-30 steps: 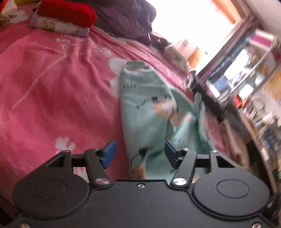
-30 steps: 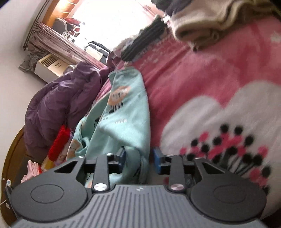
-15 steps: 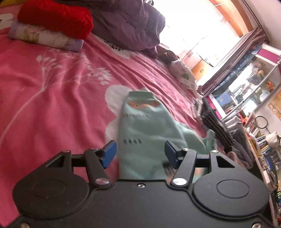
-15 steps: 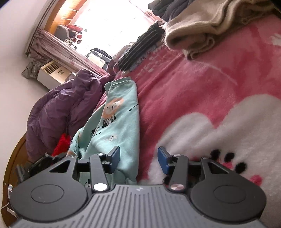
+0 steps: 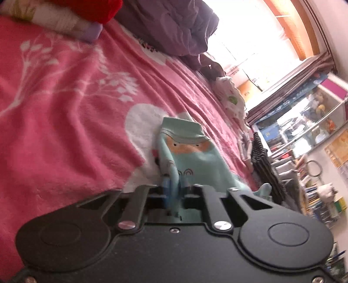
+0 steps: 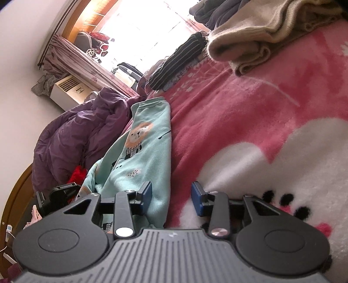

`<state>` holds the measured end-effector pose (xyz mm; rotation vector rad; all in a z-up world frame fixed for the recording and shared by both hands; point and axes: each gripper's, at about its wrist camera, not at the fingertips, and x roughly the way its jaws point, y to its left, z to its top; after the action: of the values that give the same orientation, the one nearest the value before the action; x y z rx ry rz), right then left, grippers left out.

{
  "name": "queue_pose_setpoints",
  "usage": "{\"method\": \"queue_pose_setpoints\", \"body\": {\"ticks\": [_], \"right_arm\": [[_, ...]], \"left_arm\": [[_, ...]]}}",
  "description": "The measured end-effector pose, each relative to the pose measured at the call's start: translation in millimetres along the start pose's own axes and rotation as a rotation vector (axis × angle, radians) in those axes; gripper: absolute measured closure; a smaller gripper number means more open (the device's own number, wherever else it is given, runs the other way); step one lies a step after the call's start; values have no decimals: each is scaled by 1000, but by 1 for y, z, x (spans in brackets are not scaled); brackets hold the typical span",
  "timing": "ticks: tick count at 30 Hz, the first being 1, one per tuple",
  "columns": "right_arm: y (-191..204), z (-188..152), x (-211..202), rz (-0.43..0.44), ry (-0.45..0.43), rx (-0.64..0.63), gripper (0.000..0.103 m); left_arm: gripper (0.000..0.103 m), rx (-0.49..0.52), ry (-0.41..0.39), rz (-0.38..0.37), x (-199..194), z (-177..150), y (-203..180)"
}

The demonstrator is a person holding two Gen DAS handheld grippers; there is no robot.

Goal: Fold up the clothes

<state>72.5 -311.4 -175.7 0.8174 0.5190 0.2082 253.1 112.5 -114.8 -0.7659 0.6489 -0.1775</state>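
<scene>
A mint-green child's garment [image 5: 191, 156] with lion prints lies stretched along the pink floral blanket [image 5: 65, 113]. My left gripper [image 5: 174, 191] is shut on the garment's near edge, with cloth bunched between the blue pads. In the right wrist view the same garment [image 6: 143, 152] runs away from me over the blanket [image 6: 250, 130]. My right gripper [image 6: 171, 194] is open, low over the garment's right edge; its left pad is over the cloth, its right pad over the blanket. The left gripper's black body [image 6: 58, 196] shows at the left there.
A purple duvet [image 5: 174, 26] is heaped at the far side. A folded red and floral stack [image 5: 65, 13] lies at the top left. A beige sweater pile [image 6: 261, 37] and a striped dark garment [image 6: 180, 63] lie beyond the right gripper. Shelves [image 5: 304, 152] stand beside the bed.
My left gripper went from open to shut on the garment's near edge. My right gripper opened wider, letting go of the cloth, and now sits at the garment's right edge.
</scene>
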Motion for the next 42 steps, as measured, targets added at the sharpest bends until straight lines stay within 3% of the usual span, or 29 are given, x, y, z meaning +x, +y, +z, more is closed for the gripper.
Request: {"method": "queue_pose_setpoints", "body": {"ticks": [7,14,16,20,21,22,24,29,32,33,34,35,36,37,42], "right_arm": [[1,0,-2,4,6,-6,64],[4,2,-5,-1,9,20,62],[5,2,-6,7,4,36,61],[13,0,-8,34,3,29,48],[15,-1,-8,37,8,25,48],[17,-2,-8,39,14,20,48],[22,-5,-7,43,31,4,48],[37,-14,-4,14,70,-74,48],[40,-17,-5,-1,72,-92,48],[40,-17,-5,-4,73,-93,48],[40,-18,-5,-6,77,-98,49],[41,-20,-5,-7,85,-106,57],[42,-21,-4,-9,95,-110,65],[41,-22,-2,-8,107,-101,81],[51,-30,1,46,112,-5,83]], "left_arm": [[99,217,-193,83,-64,9,-23],[102,228,-348,161,-136,9,1],[102,217,-346,171,-150,9,14],[99,132,-225,136,-149,6,39],[90,104,-194,120,-146,4,44],[68,76,-164,103,-142,2,50],[44,29,-124,79,-132,-6,56],[44,-17,-62,30,-95,-14,50],[44,-26,-73,24,-71,-12,43],[44,-18,-73,19,-65,-12,41],[72,-8,-72,14,-58,-13,39],[95,28,-66,45,-54,-13,33],[99,52,-61,70,-52,-13,29],[99,60,-80,74,-55,-13,27],[99,58,-301,94,-118,17,32]]}}
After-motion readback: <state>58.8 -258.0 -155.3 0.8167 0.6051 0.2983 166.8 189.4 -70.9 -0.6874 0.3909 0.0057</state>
